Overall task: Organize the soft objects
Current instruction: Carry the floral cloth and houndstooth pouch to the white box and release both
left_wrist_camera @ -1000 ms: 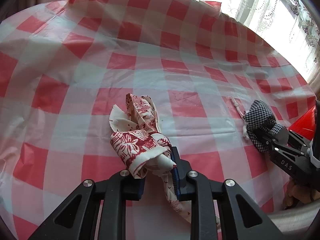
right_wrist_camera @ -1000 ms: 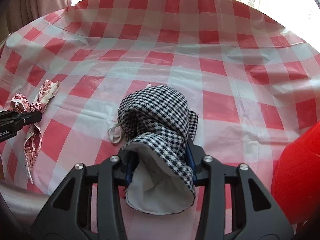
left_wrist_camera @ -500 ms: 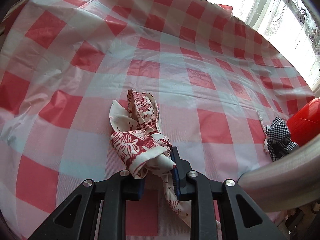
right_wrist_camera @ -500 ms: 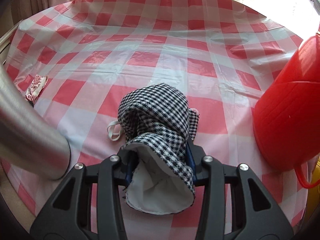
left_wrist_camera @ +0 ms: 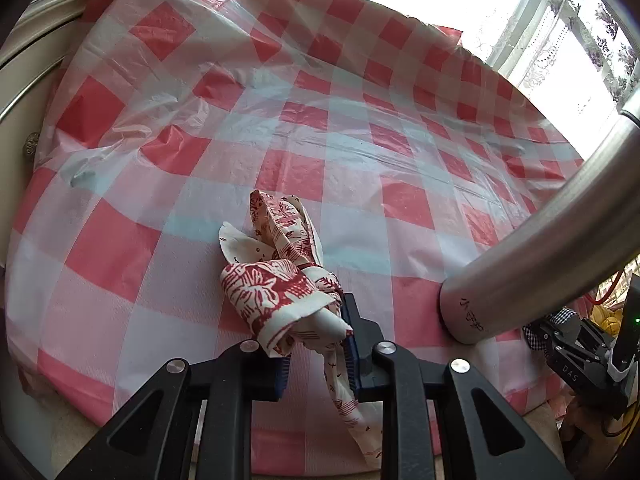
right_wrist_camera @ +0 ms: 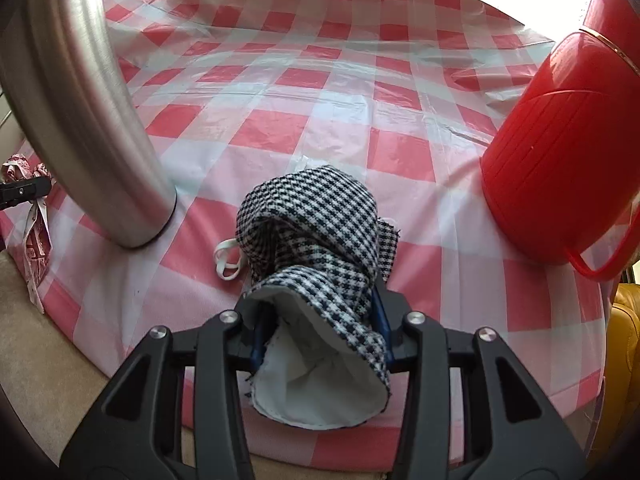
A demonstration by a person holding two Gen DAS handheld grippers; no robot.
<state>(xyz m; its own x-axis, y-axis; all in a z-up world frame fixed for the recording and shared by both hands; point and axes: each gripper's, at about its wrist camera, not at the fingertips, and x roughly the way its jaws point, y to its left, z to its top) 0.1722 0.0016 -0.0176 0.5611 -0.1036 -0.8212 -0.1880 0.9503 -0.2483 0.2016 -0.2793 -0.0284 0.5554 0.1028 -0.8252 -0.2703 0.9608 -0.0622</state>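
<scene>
Cloth printed in red and cream (left_wrist_camera: 280, 292) is pinched between the blue pads of the left hand-held gripper (left_wrist_camera: 316, 344), whose jaws are pressed nearly together on it. One bunched end bulges up ahead of the pads, a narrower strip stands out beyond that, and a thin tail hangs down below the jaws. The bundle is held above the near edge of the desk (left_wrist_camera: 120, 248), which is covered by a red-and-white checked plastic sheet.

To the right of this gripper a brushed metal cylinder (left_wrist_camera: 540, 248) stands on the desk, leaning across the view. Beyond it, at the far right edge, the right hand-held gripper (left_wrist_camera: 560, 340) shows with a scrap of checked fabric in it.

In the right wrist view, the right hand-held gripper (right_wrist_camera: 316, 328) is clamped on a black-and-white houndstooth cloth pouch (right_wrist_camera: 312, 232). The jaws stand partly apart with the fabric filling the gap. The white lining (right_wrist_camera: 316, 392) of the pouch opens toward the camera, and a white elastic loop (right_wrist_camera: 226, 258) hangs out to the left of it. The pouch is held over the near part of the desk.

To the right of this gripper stands a red plastic bucket (right_wrist_camera: 560, 152) with a thin handle. To the left stands the metal cylinder, and past it, at the left edge, the red-printed cloth in the other gripper.
</scene>
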